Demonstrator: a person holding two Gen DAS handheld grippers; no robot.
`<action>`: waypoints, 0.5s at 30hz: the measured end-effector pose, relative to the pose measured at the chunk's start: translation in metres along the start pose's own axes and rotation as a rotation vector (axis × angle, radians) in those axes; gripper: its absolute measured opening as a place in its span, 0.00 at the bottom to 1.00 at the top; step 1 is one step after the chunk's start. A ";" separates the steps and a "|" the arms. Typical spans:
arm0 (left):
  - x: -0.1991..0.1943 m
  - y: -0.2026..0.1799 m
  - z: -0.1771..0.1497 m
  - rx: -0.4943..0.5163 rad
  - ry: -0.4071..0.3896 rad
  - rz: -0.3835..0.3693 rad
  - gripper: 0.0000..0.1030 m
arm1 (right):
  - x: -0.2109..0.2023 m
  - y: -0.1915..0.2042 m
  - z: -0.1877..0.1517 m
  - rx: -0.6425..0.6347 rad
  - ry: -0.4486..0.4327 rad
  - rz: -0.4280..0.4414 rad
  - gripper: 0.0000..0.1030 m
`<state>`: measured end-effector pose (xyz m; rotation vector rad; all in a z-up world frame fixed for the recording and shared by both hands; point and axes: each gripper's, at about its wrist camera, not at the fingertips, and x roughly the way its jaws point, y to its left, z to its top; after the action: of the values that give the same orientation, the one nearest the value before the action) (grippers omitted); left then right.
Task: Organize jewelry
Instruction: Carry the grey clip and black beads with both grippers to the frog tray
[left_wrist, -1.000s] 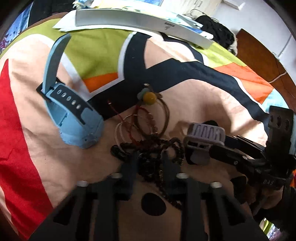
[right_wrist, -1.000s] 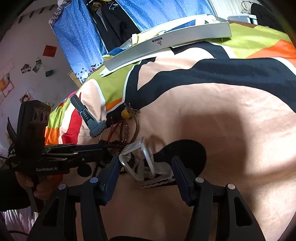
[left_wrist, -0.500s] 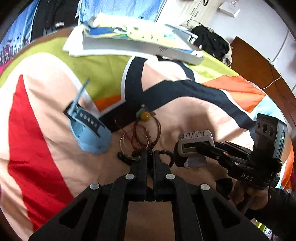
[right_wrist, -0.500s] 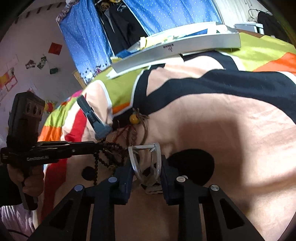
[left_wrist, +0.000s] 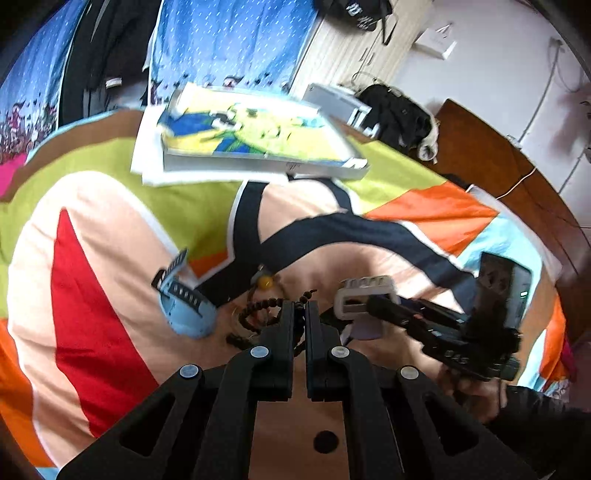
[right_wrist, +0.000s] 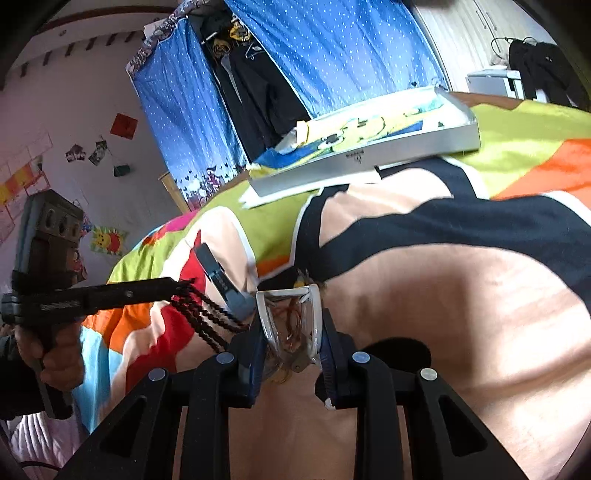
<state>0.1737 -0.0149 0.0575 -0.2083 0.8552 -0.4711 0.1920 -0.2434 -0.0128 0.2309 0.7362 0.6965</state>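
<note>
Dark beads and a pale hair clip, one in each gripper, hang above the bright quilt (left_wrist: 110, 229).
One left gripper (left_wrist: 300, 308) is clamped tight on one string of dark beads (right_wrist: 207, 314), which droops in loops below its tips. One right gripper (right_wrist: 291, 332) squeezes one pale hair clip (right_wrist: 290, 314) between its pads. On the quilt lie one blue watch (left_wrist: 186, 308) and, just beside it, thin bracelets with one yellow bead (left_wrist: 265, 282); their number is unclear. One flat box (left_wrist: 258, 144) sits well apart.
</note>
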 end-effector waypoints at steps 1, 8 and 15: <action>-0.005 -0.003 0.003 0.008 -0.007 -0.004 0.03 | -0.001 0.000 0.002 0.004 -0.005 0.003 0.24; -0.028 -0.020 0.019 0.053 -0.048 -0.011 0.03 | -0.006 0.004 0.011 0.002 -0.032 0.015 0.24; -0.035 -0.026 0.028 0.073 -0.081 -0.020 0.03 | -0.010 0.007 0.015 -0.008 -0.047 0.019 0.24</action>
<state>0.1675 -0.0208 0.1085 -0.1681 0.7560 -0.5087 0.1934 -0.2435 0.0064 0.2469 0.6875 0.7100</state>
